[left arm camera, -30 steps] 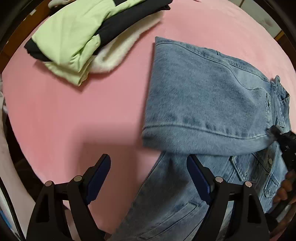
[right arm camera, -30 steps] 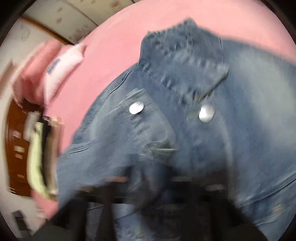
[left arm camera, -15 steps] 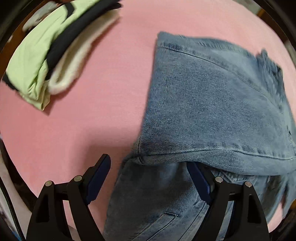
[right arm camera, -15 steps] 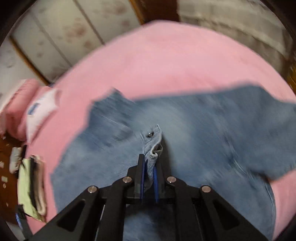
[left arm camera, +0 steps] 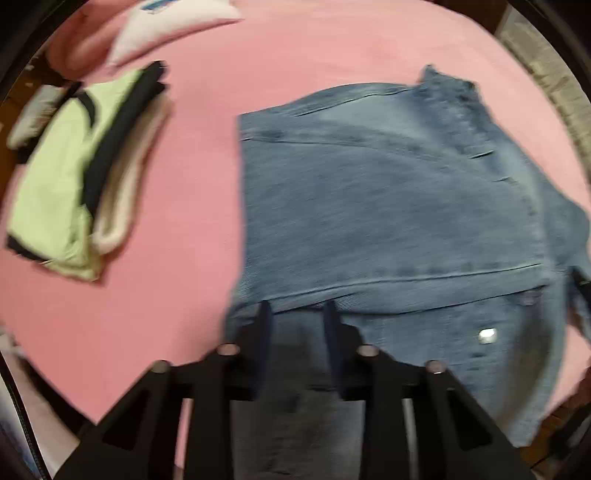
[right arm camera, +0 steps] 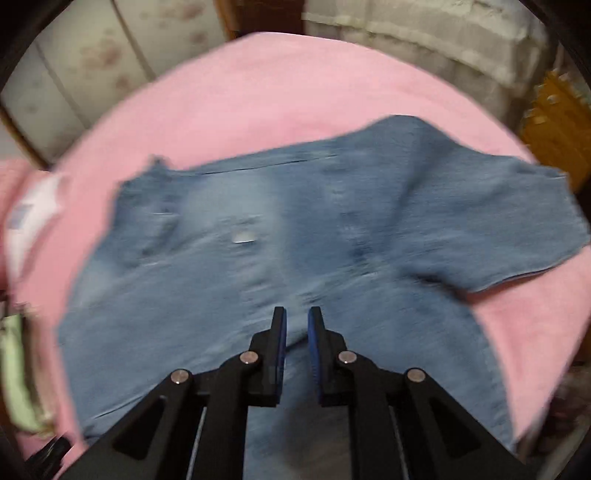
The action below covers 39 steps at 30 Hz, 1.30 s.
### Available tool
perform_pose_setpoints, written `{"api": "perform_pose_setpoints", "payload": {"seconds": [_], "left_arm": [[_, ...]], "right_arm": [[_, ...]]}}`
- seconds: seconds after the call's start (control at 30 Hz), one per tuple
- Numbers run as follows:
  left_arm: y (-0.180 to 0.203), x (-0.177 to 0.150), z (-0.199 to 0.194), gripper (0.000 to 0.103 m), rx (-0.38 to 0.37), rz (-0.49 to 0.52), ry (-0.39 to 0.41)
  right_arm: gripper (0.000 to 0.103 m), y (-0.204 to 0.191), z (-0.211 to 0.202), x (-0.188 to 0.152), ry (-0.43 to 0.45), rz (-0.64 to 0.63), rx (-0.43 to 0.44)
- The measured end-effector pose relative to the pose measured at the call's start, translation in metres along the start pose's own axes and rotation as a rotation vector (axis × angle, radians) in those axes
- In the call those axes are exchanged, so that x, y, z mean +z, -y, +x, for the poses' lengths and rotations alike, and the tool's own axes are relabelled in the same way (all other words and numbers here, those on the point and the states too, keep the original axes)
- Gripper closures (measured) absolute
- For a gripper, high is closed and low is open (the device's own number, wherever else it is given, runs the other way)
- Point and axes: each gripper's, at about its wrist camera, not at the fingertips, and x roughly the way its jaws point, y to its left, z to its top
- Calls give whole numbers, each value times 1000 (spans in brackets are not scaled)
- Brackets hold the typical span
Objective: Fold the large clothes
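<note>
Both wrist views, motion-blurred. A blue denim jacket [left arm camera: 388, 206] lies spread on a pink bed cover [left arm camera: 192, 192], filling the centre and the 3 o'clock side of the left wrist view, with a folded edge running across it just ahead of the left gripper [left arm camera: 297, 310]. The left jaws stand narrowed but apart, with dark denim between them at the 6 o'clock edge; whether the cloth is pinched cannot be told. A metal snap button [left arm camera: 487, 335] shows at about 4 o'clock on the lower layer. At 9 o'clock, well apart from the jacket, lies a folded stack of lime-green, black and cream garments [left arm camera: 74, 177]; at 11 o'clock, a pink and white pillow [left arm camera: 162, 26]. In the right wrist view the denim jacket [right arm camera: 332, 229] spans the frame, one sleeve reaching toward 3 o'clock. The right gripper [right arm camera: 297, 317] sits over the fabric at 6 o'clock, its blue-padded jaws nearly together with a slim gap; a grip on the cloth cannot be confirmed.
</note>
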Motion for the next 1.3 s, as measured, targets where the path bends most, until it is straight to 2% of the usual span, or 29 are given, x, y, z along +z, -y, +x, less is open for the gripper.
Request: {"api": "perform_pose_setpoints", "payload": {"seconds": [0.07, 0.1, 0.17, 0.2, 0.23, 0.27, 0.33, 0.4, 0.43, 0.47, 0.5, 0.53, 0.57, 0.6, 0.63, 0.7, 0.73, 0.77, 0.8, 0.83, 0.9, 0.97, 1.0, 1.03, 1.07, 1.13, 1.23, 1.27, 1.3], "left_arm": [[9, 18, 13, 92, -66, -19, -26], [13, 29, 25, 92, -80, -38, -42], [20, 43, 50, 92, -97, -81, -89], [22, 46, 67, 92, -78, -117, -121], [23, 45, 76, 92, -54, -131, -147], [22, 46, 92, 92, -18, -147, -183], [18, 44, 102, 92, 5, -166, -192], [10, 42, 100, 92, 41, -168, -175], [3, 39, 97, 93, 65, -175, -159], [-3, 36, 94, 93, 71, -187, -150], [-10, 33, 94, 96, 63, -204, -144], [-16, 31, 94, 98, 43, -217, -141], [-20, 29, 94, 98, 32, -223, -139], [-22, 28, 93, 98, 24, -227, -132], [-21, 28, 90, 98, 36, -227, -125], [-17, 27, 82, 98, 68, -210, -110], [-9, 29, 76, 98, 60, -187, -91], [-2, 32, 71, 98, 26, -169, -77], [7, 37, 67, 98, -30, -144, -61], [17, 43, 65, 98, -76, -118, -47], [34, 59, 65, 98, -128, -64, -21], [47, 81, 75, 97, -114, -29, -15], [51, 96, 82, 97, -111, -29, -16], [52, 111, 87, 97, -117, -36, -17], [52, 126, 92, 97, -120, -49, -12], [46, 148, 110, 97, -53, -61, -3], [26, 166, 134, 94, 176, -59, -55], [14, 167, 139, 94, 175, -87, -75], [5, 167, 142, 94, 155, -104, -78]], "right_arm": [[92, -21, 9, -5, -80, -28, 187], [92, -41, 20, -12, -164, -60, 318], [98, -71, 37, -24, -278, -121, 462], [100, -97, 53, -36, -354, -180, 544], [100, -111, 62, -39, -393, -216, 563], [100, -132, 82, -49, -450, -291, 546], [103, -143, 108, -55, -487, -347, 429], [103, -127, 117, -43, -480, -259, 466], [103, -106, 109, -29, -372, -216, 406], [103, -83, 99, -17, -249, -202, 294], [103, -55, 92, -8, -165, -161, 180], [103, -35, 89, -2, -127, -119, 77], [103, 7, 83, 8, -91, -10, 81], [103, 25, 85, 12, -124, 55, 184], [103, 34, 86, 15, -159, 90, 234], [102, 24, 74, 20, -119, 8, 71], [102, 13, 70, 22, -99, -37, 35], [102, 5, 69, 22, -102, -64, 96], [102, -12, 69, 21, -126, -62, 227], [102, -21, 71, 18, -144, -57, 285], [102, -68, 89, 7, -262, -91, 479], [101, -111, 107, -8, -331, -176, 562], [102, -142, 114, -16, -329, -286, 592], [102, -162, 120, -18, -283, -368, 563], [102, -177, 125, -17, -222, -433, 491], [102, -186, 133, -11, -161, -465, 371], [103, -149, 153, 35, -126, -290, 277], [103, -134, 152, 43, -117, -245, 262], [103, -112, 150, 53, -79, -200, 146]]}}
